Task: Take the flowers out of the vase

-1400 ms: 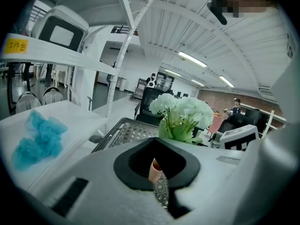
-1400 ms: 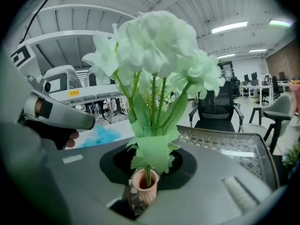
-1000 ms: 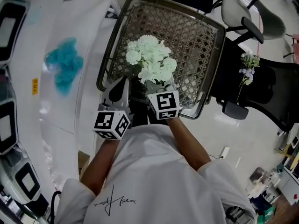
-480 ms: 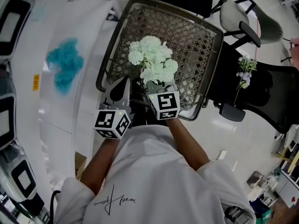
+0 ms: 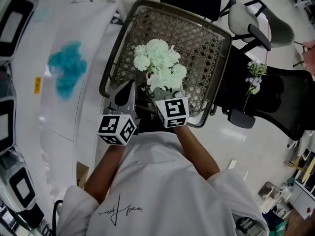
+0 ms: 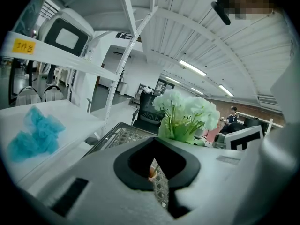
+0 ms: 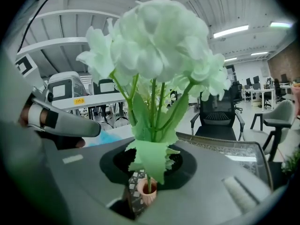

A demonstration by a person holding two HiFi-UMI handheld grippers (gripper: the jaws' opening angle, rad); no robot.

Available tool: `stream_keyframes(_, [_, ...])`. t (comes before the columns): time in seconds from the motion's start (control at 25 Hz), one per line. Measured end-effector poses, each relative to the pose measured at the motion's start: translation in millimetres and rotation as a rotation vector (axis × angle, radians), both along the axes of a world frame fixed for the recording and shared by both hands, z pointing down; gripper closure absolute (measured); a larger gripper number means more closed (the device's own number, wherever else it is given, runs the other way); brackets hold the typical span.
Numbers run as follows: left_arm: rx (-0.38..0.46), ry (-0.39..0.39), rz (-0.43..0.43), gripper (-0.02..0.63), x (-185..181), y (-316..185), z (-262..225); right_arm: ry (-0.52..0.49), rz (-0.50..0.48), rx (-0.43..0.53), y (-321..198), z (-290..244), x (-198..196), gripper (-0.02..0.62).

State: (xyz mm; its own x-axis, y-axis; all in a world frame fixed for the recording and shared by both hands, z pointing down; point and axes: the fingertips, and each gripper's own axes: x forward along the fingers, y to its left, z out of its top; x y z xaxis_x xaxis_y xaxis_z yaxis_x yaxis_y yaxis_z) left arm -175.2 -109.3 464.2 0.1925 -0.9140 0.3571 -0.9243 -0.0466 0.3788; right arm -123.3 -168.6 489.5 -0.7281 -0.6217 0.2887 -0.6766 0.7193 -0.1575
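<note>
1. Next to nothing has moved since a second ago. Both grippers and the flowers [image 5: 158,67] sit over the wire mesh basket [image 5: 199,33] as before, and only the head view itself has drifted a touch.
2. The right gripper [image 5: 165,96] has its jaws drawn in narrow around the green stems, just under the white-green heads.
3. The left gripper [image 5: 127,90] rests beside it, to the left of the bouquet. Its jaws show only a thin slit with basket mesh visible through it. I cannot tell whether the pads press on anything.
4. The right gripper view shows a small terracotta-coloured vase [image 7: 147,192] below the jaws with a stem running down into its mouth. I judge that the flowers are gripped but not yet out, so the lift is the step still to come.
5. Writing is scarce.
   - A yellow label [image 6: 22,45] on the shelf edge carries dark marks too small to read.
   - The shirt [image 5: 147,191] bears a cursive scrawl that I cannot decipher.
   - The marker cubes carry only black-and-white squares.
</note>
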Motion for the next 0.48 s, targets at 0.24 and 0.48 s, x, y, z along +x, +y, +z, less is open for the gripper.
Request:
stream_keyframes(0.24, [0.006, 0.013, -0.011, 0.604, 1, 2, -2, -0.006, -0.008, 0.01, 1, -7, -1, 0.511])
stream_keyframes(0.48, [0.012, 0.005, -0.012, 0.604, 7, 4, -4, -0.012, -0.021, 0.015, 2, -17, 3, 0.511])
